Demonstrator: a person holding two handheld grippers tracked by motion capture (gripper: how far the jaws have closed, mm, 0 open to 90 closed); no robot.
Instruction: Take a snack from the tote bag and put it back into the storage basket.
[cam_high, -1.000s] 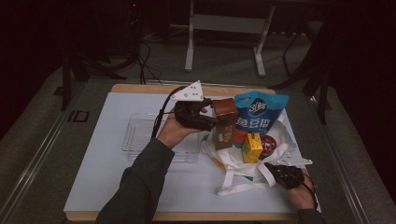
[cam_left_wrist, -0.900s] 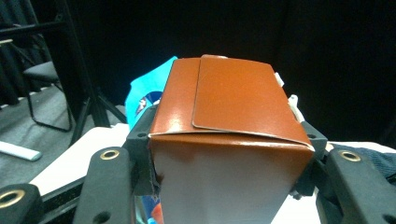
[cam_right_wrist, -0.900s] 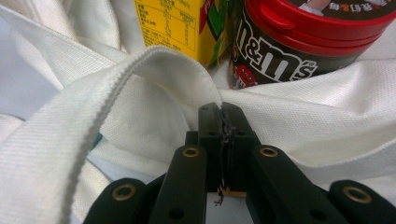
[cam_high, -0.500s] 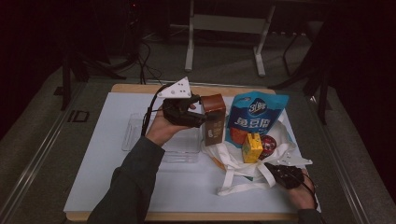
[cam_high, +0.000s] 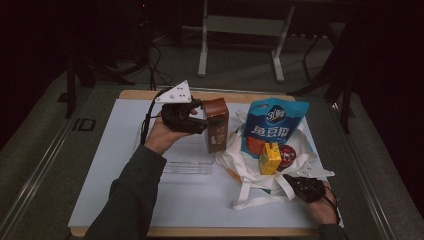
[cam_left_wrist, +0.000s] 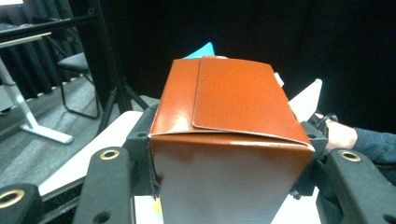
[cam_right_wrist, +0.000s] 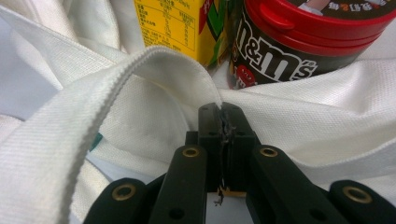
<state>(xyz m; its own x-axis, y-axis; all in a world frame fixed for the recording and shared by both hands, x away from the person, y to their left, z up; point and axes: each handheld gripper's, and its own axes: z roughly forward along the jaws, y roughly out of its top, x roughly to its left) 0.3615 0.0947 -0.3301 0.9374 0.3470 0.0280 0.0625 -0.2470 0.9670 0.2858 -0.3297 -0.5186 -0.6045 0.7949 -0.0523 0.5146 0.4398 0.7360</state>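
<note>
Holding the brown carton (cam_high: 216, 124) upright above the clear tray (cam_high: 192, 162), my left gripper (cam_high: 204, 123) clamps its flat sides; smooth, light card, likely to dent, so gently. My right gripper (cam_high: 301, 184) stands closed on the white bag (cam_right_wrist: 299, 121), soft cloth.

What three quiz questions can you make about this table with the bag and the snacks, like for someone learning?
1. True or false: the left hand-held gripper holds the brown carton upright above the table.
2. What is the right hand-held gripper pinching?
A. the yellow juice box
B. the white cloth bag
C. the blue snack pouch
3. Fill in: the candy tub beside the yellow juice box has a ____ lid.

Key: 1 true; 2 B; 3 red.
</note>
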